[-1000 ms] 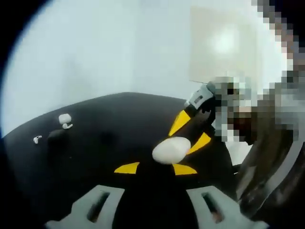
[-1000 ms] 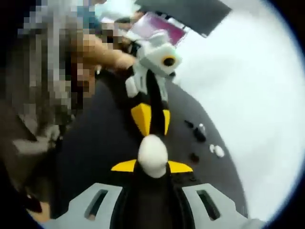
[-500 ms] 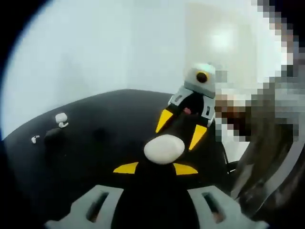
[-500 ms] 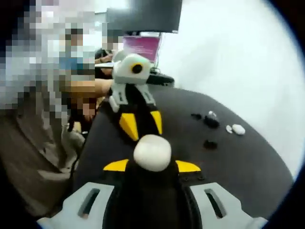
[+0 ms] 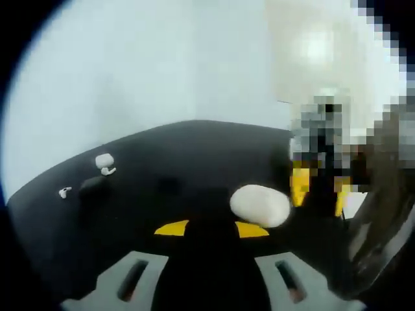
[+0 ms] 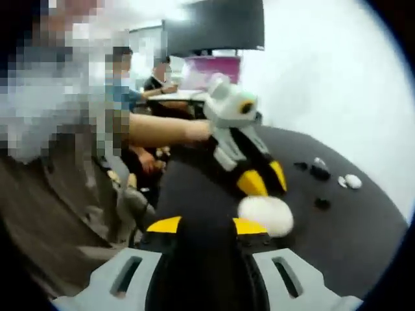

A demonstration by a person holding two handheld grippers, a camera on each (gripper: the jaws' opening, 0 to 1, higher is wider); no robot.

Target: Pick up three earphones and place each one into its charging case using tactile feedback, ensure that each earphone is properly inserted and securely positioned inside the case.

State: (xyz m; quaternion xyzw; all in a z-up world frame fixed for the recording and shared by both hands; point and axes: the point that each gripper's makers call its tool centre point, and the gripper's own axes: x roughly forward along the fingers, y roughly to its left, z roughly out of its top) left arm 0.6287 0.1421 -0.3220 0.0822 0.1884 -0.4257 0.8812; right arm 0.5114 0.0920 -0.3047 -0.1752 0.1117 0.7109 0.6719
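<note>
A white oval charging case [image 5: 259, 205] sits just past my left gripper [image 5: 211, 229], off to the right of its yellow tips, and the left jaws look shut on its end. In the right gripper view the same case [image 6: 266, 215] lies at the yellow tips of the left gripper [image 6: 266, 180]. My right gripper [image 6: 207, 225] stands beside the case with nothing between its jaws. From the left gripper view the right gripper [image 5: 320, 192] is just right of the case, jaws apart. A white earphone [image 5: 65, 192] and a small white case [image 5: 104, 160] lie far left on the black table [image 5: 168, 149].
More small things lie on the table's far right: a black case [image 6: 319, 172], a white piece [image 6: 352, 181] and a black piece [image 6: 322, 203]. A person's forearm [image 6: 162, 129] holds the left gripper. Seated people, a dark monitor [image 6: 214, 26] and a white wall stand behind.
The two grippers met at the white case; now the right gripper has drawn off to the side and the case has slid right of centre in both views.
</note>
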